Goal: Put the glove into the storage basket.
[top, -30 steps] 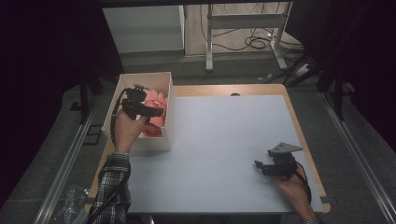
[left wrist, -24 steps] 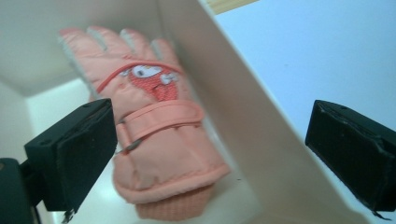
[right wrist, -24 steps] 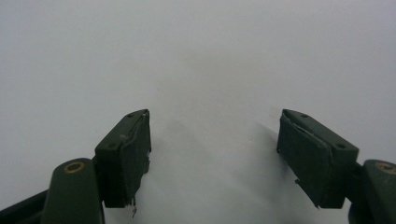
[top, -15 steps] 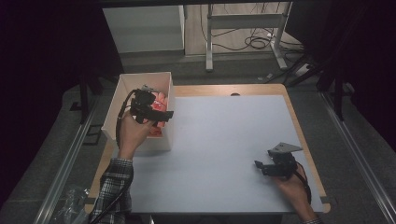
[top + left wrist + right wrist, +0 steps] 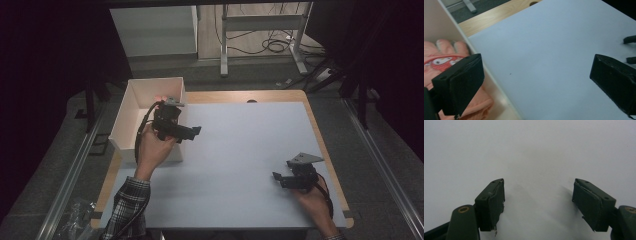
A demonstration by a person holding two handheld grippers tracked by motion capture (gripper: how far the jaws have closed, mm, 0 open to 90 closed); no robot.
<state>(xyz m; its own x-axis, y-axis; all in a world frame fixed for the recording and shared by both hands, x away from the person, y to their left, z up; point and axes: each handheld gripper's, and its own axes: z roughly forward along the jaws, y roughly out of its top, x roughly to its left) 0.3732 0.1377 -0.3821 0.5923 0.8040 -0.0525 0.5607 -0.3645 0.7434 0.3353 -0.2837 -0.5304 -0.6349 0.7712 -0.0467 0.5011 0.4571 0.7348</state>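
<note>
The left gripper (image 5: 196,131) is hanging over the right wall of the white box (image 5: 131,107) at the table's left side, its jaws standing wide apart with nothing between them; they have just been opening that last bit further. In the left gripper view the pink glove (image 5: 451,65), with a small cartoon face printed on a red band across its back, is lying inside the box against the wall, just to the left of the jaw in front of it, fingers pointing toward the far end. The glove is resting loose, touched by neither pad, so the placing into the box is looking done as far as these pictures tell. The pale blue table mat (image 5: 240,165) is stretching from the box across to the right gripper (image 5: 278,178), which is sitting low over the mat's near right corner in the person's right hand (image 5: 312,197), well apart from the box. Its jaws are likewise spread, and in the right gripper view there is only bare mat between the two pads (image 5: 496,202). The left hand (image 5: 152,150), in a plaid sleeve, is holding its gripper roughly level, pointing right across the mat. What is left, by my reading, is little: carrying the left gripper clear of the box wall and bringing it to rest over the mat, as the right one is already doing. I can make out no further item waiting on the mat to be packed.
</note>
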